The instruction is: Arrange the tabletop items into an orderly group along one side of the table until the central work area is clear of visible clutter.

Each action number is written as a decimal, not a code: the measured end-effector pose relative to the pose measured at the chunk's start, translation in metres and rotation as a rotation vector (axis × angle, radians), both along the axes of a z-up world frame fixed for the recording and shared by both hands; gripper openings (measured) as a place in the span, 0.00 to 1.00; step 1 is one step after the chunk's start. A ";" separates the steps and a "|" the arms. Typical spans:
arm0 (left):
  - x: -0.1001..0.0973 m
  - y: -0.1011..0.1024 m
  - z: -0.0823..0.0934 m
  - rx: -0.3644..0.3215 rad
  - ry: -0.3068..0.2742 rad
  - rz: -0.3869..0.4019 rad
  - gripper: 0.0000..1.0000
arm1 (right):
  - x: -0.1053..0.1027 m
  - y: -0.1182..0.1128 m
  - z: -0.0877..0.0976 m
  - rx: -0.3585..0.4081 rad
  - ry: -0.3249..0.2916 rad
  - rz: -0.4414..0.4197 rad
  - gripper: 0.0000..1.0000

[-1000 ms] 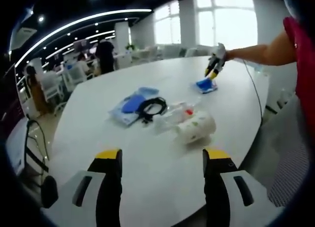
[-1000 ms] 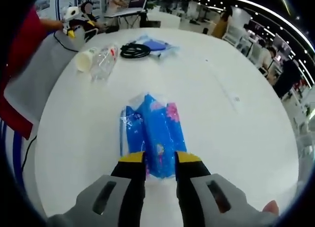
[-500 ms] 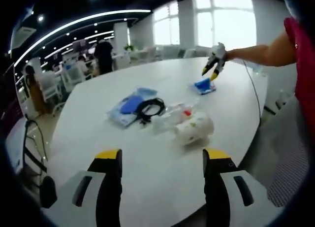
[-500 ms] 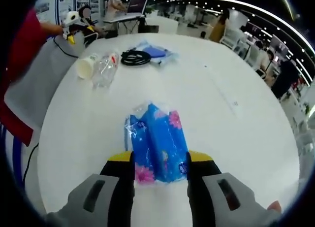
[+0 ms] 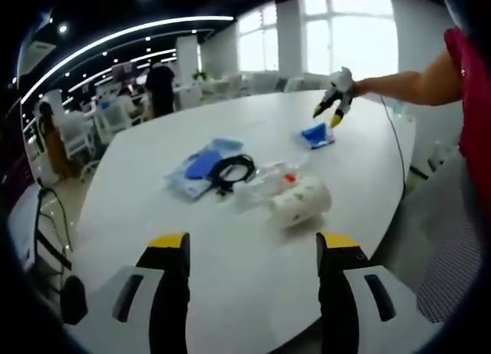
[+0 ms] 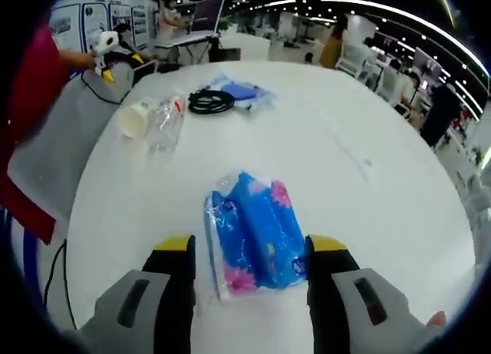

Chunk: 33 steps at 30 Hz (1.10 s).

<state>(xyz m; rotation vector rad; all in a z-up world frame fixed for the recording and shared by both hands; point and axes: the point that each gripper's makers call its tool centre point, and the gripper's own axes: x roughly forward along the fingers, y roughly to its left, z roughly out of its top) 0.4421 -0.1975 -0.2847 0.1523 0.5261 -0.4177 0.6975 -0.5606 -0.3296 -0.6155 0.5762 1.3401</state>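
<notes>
No lettering, brand, number or sign is legible: the print on the blue packet (image 6: 257,243) between the right gripper's (image 6: 252,250) jaws shows only pink flowers, and the wall posters (image 6: 92,20) far beyond them, upper left, are too blurred to read.
</notes>
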 end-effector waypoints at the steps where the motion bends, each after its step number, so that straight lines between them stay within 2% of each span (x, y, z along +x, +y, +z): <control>1: 0.000 0.000 0.000 0.000 0.001 -0.001 0.65 | -0.001 -0.002 0.001 -0.011 -0.005 -0.001 0.72; 7: 0.000 -0.002 0.001 -0.007 -0.003 -0.006 0.64 | -0.008 0.000 0.002 -0.002 0.006 -0.008 0.74; 10: 0.000 -0.002 0.002 -0.011 -0.010 -0.009 0.65 | -0.018 0.005 0.004 0.027 0.028 -0.015 0.85; 13: 0.000 -0.003 0.003 -0.015 -0.010 -0.012 0.65 | -0.024 0.007 0.005 0.020 0.023 -0.004 0.85; 18: 0.000 -0.005 0.004 -0.022 -0.015 -0.021 0.65 | -0.035 0.010 0.008 0.043 0.040 -0.019 0.92; 29: 0.000 -0.010 0.007 -0.042 -0.024 -0.038 0.65 | -0.066 0.030 0.024 0.119 0.038 -0.016 0.92; 33: 0.000 -0.012 0.010 -0.051 -0.037 -0.049 0.65 | -0.078 0.036 0.023 0.124 0.044 -0.016 0.92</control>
